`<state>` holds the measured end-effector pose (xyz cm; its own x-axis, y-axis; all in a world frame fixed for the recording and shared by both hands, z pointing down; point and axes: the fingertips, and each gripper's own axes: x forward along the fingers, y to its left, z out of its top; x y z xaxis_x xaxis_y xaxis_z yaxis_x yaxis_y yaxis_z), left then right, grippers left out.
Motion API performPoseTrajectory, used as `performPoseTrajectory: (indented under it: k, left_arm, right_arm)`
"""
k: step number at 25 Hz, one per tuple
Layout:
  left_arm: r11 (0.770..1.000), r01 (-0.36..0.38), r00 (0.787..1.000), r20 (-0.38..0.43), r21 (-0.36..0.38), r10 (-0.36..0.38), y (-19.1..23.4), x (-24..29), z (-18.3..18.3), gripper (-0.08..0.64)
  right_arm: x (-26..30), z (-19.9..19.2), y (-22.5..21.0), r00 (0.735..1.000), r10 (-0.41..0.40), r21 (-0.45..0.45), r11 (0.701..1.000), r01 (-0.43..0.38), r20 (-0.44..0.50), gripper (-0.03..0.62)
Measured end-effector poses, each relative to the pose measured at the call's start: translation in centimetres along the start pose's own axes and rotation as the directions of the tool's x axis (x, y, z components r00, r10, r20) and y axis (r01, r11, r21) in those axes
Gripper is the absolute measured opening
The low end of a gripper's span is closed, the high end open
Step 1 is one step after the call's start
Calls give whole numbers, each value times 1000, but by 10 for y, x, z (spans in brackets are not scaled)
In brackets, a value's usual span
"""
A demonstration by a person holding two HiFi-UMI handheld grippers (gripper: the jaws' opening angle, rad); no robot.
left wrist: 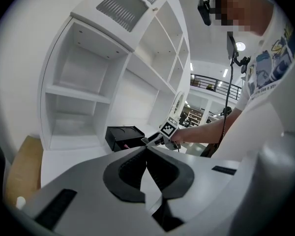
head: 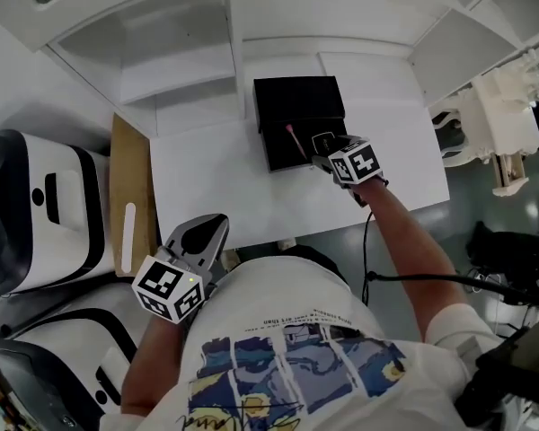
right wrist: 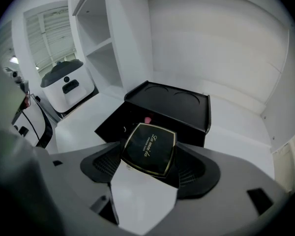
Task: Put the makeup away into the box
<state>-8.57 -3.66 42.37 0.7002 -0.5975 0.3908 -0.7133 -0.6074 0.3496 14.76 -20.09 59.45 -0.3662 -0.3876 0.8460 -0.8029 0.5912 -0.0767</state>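
A black box with its drawer pulled out stands on the white table; a pink-tipped stick lies in the drawer. My right gripper hovers at the drawer's right front corner, shut on a square black compact with gold trim. In the right gripper view the box lies just beyond the compact, with a pink tip showing in the drawer. My left gripper hangs low near my body, off the table's front edge, jaws shut on nothing; its view shows the box far off.
White shelving rises behind the table. A brown board with a white stick stands at the table's left edge. White and black machines sit on the left, a white device on the right.
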Motion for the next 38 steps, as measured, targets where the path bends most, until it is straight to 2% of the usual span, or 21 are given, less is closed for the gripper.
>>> performPoseTrajectory:
  k: [3, 14, 23, 38]
  left_arm:
    - [999, -46, 999, 6, -15, 47, 2, 0, 1, 14]
    - [989, -134, 991, 18, -59, 136, 11, 3, 1, 14]
    - [986, -151, 988, 17, -64, 152, 16, 3, 3, 14]
    - [988, -146, 989, 6, -55, 147, 19, 4, 7, 14]
  right_arm:
    - [17, 2, -11, 999, 18, -20, 1000, -18, -28, 348]
    - [57, -2, -43, 985, -60, -47, 997, 53, -163, 348]
    - [68, -2, -46, 970, -114, -72, 992, 101, -213, 348]
    - [76, -14, -43, 932, -144, -146, 984, 100, -333, 348]
